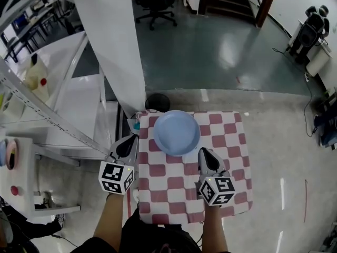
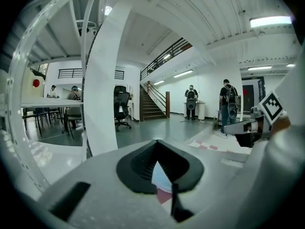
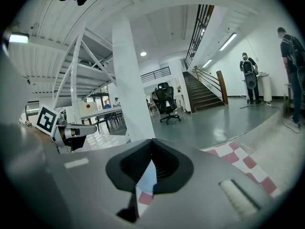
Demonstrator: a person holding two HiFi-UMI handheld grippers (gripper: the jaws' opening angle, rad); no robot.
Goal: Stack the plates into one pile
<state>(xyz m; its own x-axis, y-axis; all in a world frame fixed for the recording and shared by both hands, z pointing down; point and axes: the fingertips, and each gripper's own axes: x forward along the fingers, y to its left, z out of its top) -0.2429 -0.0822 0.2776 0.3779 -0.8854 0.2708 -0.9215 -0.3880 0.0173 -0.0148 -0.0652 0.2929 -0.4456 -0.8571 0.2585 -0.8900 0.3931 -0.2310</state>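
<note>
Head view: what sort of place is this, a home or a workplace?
Most likely a workplace, an open office or lab hall: a black swivel office chair stands on the glossy grey floor, a dark wooden staircase rises beyond it, and long white worktables line the left side.

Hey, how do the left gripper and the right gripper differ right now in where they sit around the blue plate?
The left gripper hangs at the left edge of the checked cloth, with its marker cube off the cloth; the right gripper is wholly over the cloth. The right gripper's tip lies closer to the rim of the blue plate than the left gripper's tip does. Both are shut, hold nothing, and flank the plate.
</note>
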